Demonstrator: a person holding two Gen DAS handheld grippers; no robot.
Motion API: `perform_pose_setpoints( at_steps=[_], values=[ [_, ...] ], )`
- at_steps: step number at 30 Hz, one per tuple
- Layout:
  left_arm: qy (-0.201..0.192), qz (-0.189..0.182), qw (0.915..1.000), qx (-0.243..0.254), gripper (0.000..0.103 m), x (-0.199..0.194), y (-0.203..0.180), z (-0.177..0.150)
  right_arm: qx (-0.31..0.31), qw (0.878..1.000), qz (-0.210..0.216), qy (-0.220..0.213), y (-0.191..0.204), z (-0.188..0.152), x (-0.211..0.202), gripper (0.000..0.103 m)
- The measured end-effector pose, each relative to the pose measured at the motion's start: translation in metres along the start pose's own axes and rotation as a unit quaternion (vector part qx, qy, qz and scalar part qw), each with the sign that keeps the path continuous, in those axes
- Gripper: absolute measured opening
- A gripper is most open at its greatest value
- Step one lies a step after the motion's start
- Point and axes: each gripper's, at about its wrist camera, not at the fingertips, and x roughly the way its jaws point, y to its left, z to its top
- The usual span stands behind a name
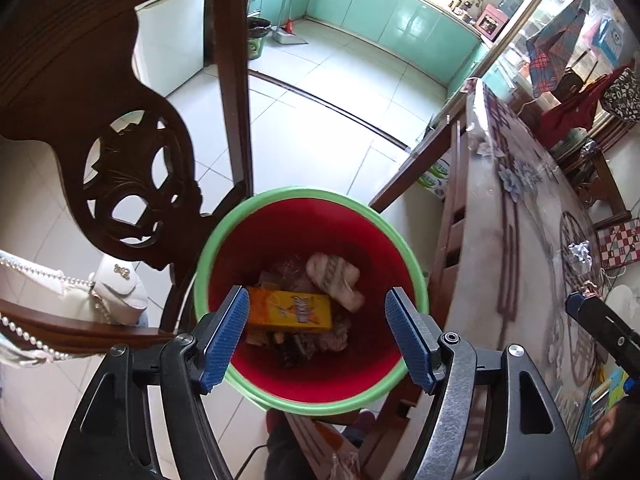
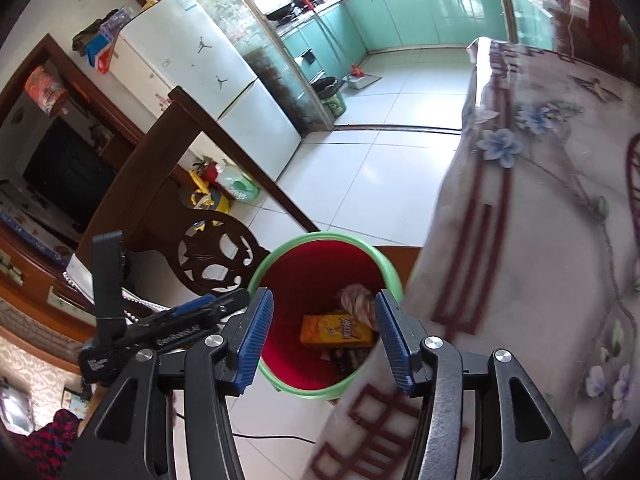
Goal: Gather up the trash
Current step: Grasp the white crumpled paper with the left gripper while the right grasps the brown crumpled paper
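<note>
The orange box (image 1: 290, 311) in the bin (image 1: 208, 252) carries dark lettering too blurred to read. It lies flat on the trash at the bottom of the red, green-rimmed bin, with a crumpled white wad (image 1: 335, 280) just beyond it. The left gripper (image 1: 316, 334) and right gripper (image 2: 325, 336) hang above the bin, jaws wide and holding nothing. A cloth-covered table (image 2: 540, 220) stands to the right.

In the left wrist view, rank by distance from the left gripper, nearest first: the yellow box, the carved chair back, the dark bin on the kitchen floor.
From the left gripper:
1. Yellow box, in the red bin directly below the open jaws.
2. Carved chair back, left.
3. Dark kitchen bin, far upper left of centre.
</note>
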Motion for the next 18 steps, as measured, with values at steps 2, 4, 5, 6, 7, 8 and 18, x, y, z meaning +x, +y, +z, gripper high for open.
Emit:
perform_pose_setpoints(
  at_steps=[2,4,5,6,7,8,18],
  values=[
    [-0.002,-0.005,0.9999,0.012,0.071,-0.002,-0.012,-0.002,-0.012,0.999,-0.031,-0.009,-0.017,-0.005,-0.017,0.052],
    [-0.003,-0.011,0.9996,0.027,0.071,-0.003,-0.028,-0.004,-0.016,0.998,-0.066,-0.015,-0.038,-0.009,-0.036,0.052],
    [-0.003,-0.014,0.9994,0.031,0.071,-0.004,-0.033,-0.006,-0.011,0.996,-0.084,-0.019,-0.054,-0.011,-0.047,0.052],
    [-0.003,-0.017,0.9992,0.035,0.071,-0.004,-0.041,-0.008,-0.002,0.995,-0.098,-0.024,-0.067,-0.013,-0.057,0.052],
    [-0.001,-0.02,0.9989,0.042,0.072,-0.003,-0.051,-0.01,0.013,0.993,-0.113,-0.03,-0.085,-0.015,-0.071,0.052],
    [0.001,-0.022,0.9987,0.047,0.072,-0.002,-0.06,-0.012,0.031,0.991,-0.127,-0.038,-0.105,-0.017,-0.085,0.052],
    [0.008,-0.032,0.9957,0.087,0.073,-0.002,-0.17,-0.049,0.097,0.969,-0.213,-0.08,-0.245,-0.028,-0.187,0.056]
  ],
)
